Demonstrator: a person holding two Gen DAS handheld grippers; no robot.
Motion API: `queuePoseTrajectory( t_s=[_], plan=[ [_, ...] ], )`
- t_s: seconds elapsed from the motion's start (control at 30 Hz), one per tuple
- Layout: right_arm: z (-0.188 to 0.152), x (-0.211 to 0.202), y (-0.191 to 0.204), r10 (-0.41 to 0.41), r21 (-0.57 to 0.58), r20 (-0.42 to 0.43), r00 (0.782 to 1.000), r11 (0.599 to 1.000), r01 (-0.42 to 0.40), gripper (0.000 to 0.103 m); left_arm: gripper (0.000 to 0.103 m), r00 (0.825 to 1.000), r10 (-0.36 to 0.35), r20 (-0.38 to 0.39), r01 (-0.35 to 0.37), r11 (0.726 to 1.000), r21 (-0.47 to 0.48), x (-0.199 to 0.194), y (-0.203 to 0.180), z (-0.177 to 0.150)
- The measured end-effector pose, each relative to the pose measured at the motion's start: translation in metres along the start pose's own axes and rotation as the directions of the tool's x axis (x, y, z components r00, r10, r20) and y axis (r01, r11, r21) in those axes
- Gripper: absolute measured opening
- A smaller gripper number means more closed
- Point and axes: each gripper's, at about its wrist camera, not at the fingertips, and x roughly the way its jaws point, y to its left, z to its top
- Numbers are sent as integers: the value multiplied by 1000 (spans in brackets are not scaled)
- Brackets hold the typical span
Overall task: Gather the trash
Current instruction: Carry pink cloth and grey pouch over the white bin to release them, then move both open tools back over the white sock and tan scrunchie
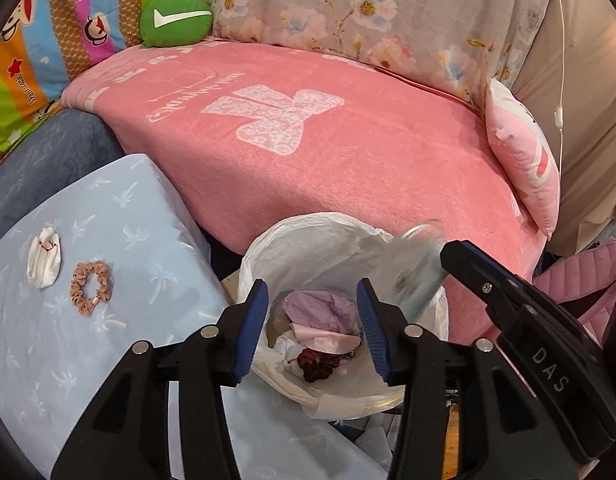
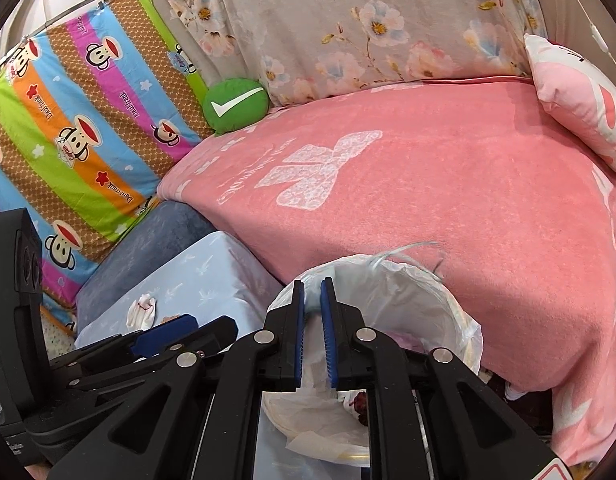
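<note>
From the left wrist, the left hand-held gripper (image 1: pixel 311 326) hangs with jaws apart and empty over a white-lined trash bin (image 1: pixel 308 240) holding purple and white scraps. A blurred clear wrapper (image 1: pixel 418 272) sits at the tip of the right hand-held gripper (image 1: pixel 452 252). A crumpled white tissue (image 1: pixel 45 258) and a beige fabric scrunchie (image 1: pixel 90 288) lie on the light blue bench (image 1: pixel 128 208).

From the right wrist, the right hand-held gripper (image 2: pixel 312 320) shows a narrow gap, nothing visibly between its pads, above the bin (image 2: pixel 408 280) beside the pink bed (image 2: pixel 468 200).

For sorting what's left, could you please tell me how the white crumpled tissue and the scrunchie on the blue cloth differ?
The tissue is a white, solid wad with red marks; the scrunchie is a tan, dark-dotted, open ring. The tissue lies farther from the lined bin than the scrunchie. Both rest untouched on the blue cloth.
</note>
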Motion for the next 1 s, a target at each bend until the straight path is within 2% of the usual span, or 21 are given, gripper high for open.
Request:
queuePoseTrajectory(
  t_s=[0.37,0.7,0.8,1.0],
  plan=[
    [-3,5,11,17,-16,-16,1000,1000,-18,12,44,1000,22,8,-21,1000,-23,-3,11,-3],
    [-6,9,24,23,-48,-31,999,999,-24,17,44,999,31,16,-30,999,-39,-8,22,-5],
    [-8,11,31,15,-69,-36,999,997,-17,22,44,999,38,18,-37,998,-45,-9,27,-6],
    [-14,18,45,-10,-122,-63,998,992,2,23,44,998,59,25,-57,996,-63,-12,40,-10]
  ],
)
